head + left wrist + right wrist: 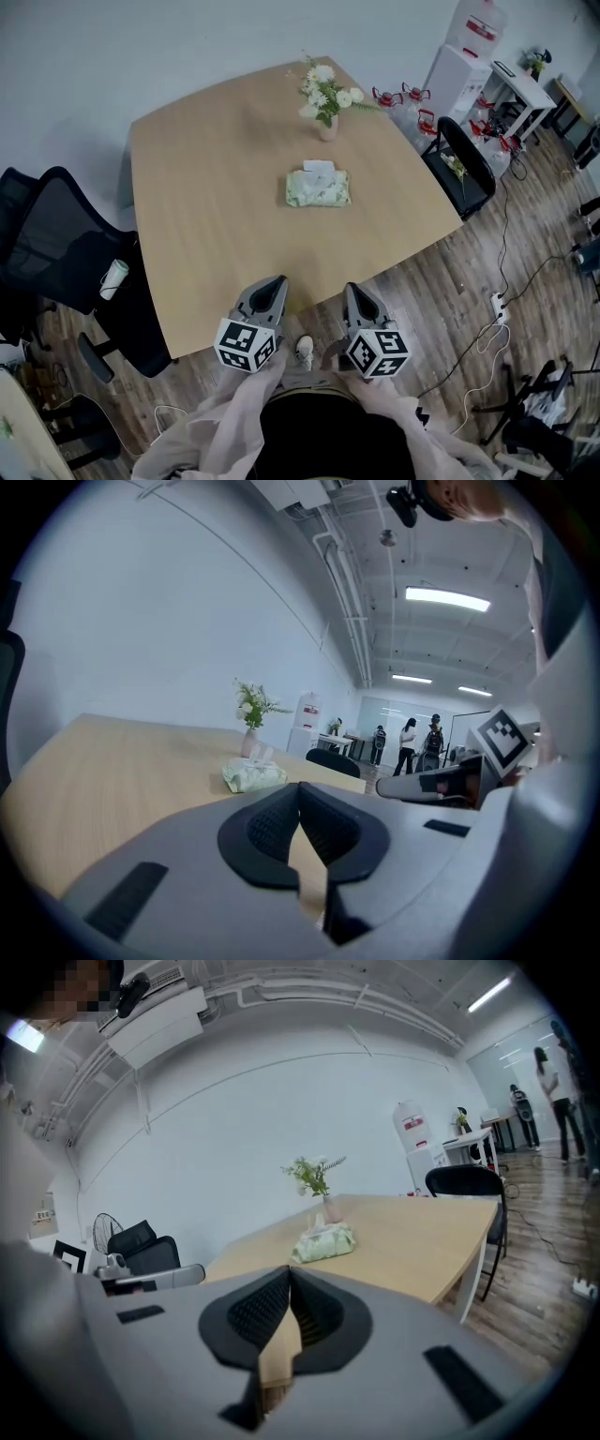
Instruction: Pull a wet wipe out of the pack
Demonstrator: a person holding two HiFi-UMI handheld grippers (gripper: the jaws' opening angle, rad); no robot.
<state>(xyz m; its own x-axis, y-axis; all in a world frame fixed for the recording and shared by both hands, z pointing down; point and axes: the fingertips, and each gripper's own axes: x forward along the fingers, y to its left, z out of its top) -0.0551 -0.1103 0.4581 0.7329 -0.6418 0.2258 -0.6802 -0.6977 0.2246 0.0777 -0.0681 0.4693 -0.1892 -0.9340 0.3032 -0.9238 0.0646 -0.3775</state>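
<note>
Both left gripper (299, 786) and right gripper (289, 1269): jaws together, empty.

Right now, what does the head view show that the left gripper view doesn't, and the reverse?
Head view only: white power strip on the wood-plank floor, white roll on the black mesh chair. Left gripper view only: long ceiling lights, people standing far off. Both: pale green wet wipe pack, small vase of white flowers, tan wooden table.
</note>
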